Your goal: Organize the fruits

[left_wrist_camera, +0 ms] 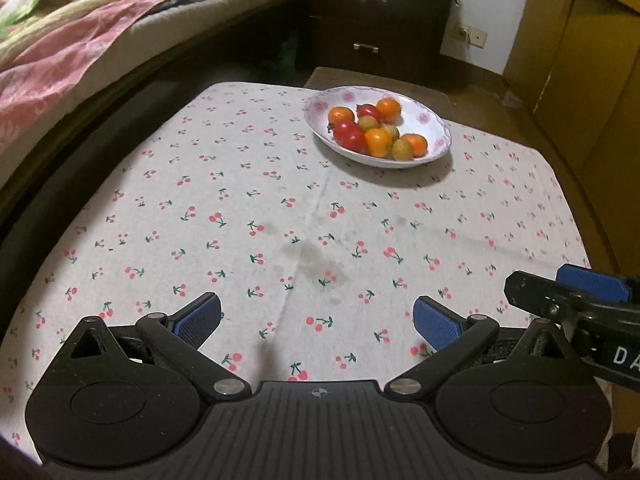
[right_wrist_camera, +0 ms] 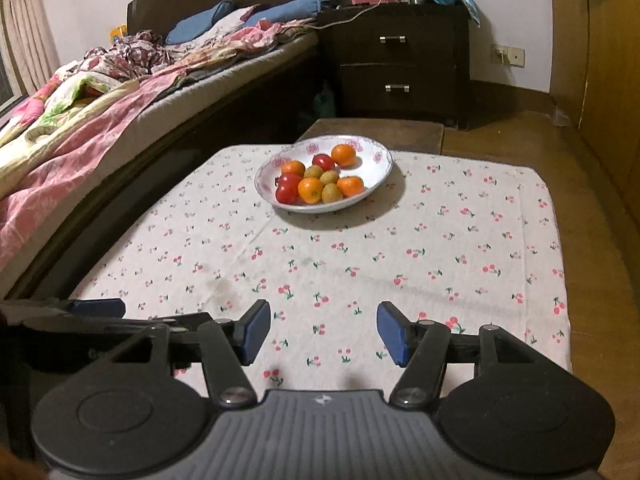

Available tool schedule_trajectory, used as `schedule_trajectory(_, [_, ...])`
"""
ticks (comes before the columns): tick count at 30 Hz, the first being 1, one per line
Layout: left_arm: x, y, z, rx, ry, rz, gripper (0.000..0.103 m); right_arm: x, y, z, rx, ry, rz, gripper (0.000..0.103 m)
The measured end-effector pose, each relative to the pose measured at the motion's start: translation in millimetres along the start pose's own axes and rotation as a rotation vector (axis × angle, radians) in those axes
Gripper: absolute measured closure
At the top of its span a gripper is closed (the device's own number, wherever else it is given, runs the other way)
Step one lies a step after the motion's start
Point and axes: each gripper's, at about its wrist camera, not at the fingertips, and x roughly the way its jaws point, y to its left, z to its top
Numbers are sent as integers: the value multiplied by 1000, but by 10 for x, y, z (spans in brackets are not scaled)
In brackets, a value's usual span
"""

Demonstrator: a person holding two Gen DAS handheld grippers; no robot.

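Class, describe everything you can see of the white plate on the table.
The plate is shallow, white and glossy like china, with pink flowers printed round its rim. It sits flat on the cherry-print tablecloth near the table's far edge, holding a huddle of small orange, red and yellow-green fruits. Neither gripper touches it.

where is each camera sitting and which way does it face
Left wrist: sits on the left gripper, tilted down over the cherry-print tablecloth toward the fruit plate; the right gripper's tip shows at right.
Right wrist: sits on the right gripper, facing the same way; the left gripper's tip shows at left.
Shared: plate, cloth, bed, nightstand.
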Motion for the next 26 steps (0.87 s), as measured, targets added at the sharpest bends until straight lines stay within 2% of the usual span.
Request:
schedule_trajectory(10, [-52, -20, -19, 4, -15, -22, 0, 7, -34, -62, 8, 25, -45, 38])
schedule_trajectory(26, [-12, -14, -31, -6, 11, -10, 0, 36, -23, -83, 8, 43, -40, 38])
